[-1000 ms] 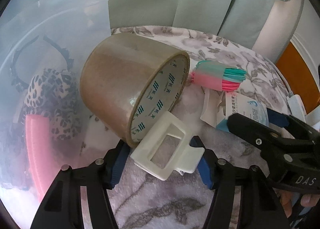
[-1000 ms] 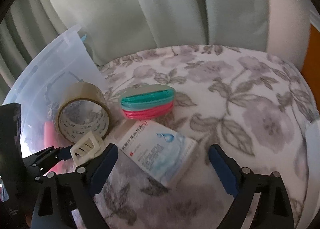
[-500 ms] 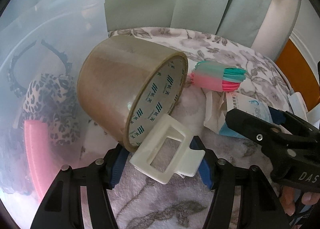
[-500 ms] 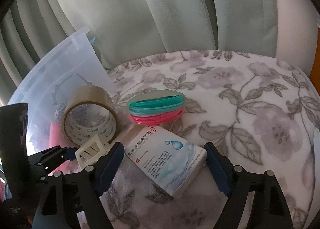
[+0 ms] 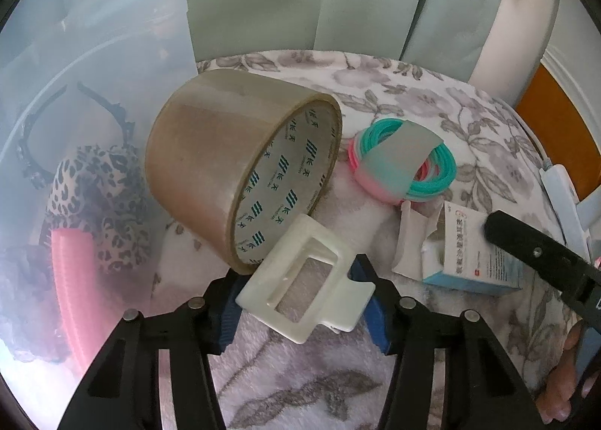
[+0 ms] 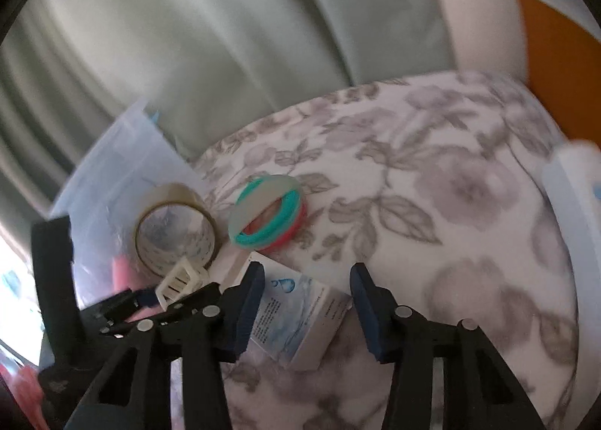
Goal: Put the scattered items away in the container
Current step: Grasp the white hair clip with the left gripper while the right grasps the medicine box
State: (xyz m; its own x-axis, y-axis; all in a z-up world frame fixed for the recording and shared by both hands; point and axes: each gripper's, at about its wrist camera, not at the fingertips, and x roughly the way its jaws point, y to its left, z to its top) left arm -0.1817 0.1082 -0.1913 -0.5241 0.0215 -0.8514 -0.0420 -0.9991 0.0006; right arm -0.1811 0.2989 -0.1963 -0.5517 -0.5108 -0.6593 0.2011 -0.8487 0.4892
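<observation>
My left gripper point(image 5: 300, 302) is shut on a cream hair claw clip point(image 5: 306, 289), held just above the floral blanket beside a roll of brown packing tape point(image 5: 240, 163). The tape leans against the clear plastic container point(image 5: 94, 92). My right gripper point(image 6: 306, 302) straddles a white and blue medicine box point(image 6: 296, 317) with its jaws close around it; the box also shows in the left wrist view point(image 5: 469, 253). A bundle of teal and pink hair bands point(image 5: 402, 163) lies behind the box and shows in the right wrist view point(image 6: 268, 214).
The container holds a leopard-print item point(image 5: 97, 197), a pink tube point(image 5: 71, 279) and a black headband point(image 5: 45, 137). Green curtains point(image 6: 225, 35) hang behind the bed. A white power strip point(image 5: 563, 197) lies at the right edge.
My right gripper has moved forward and down over the medicine box and its jaws have narrowed around it. My left gripper has risen slightly with the claw clip.
</observation>
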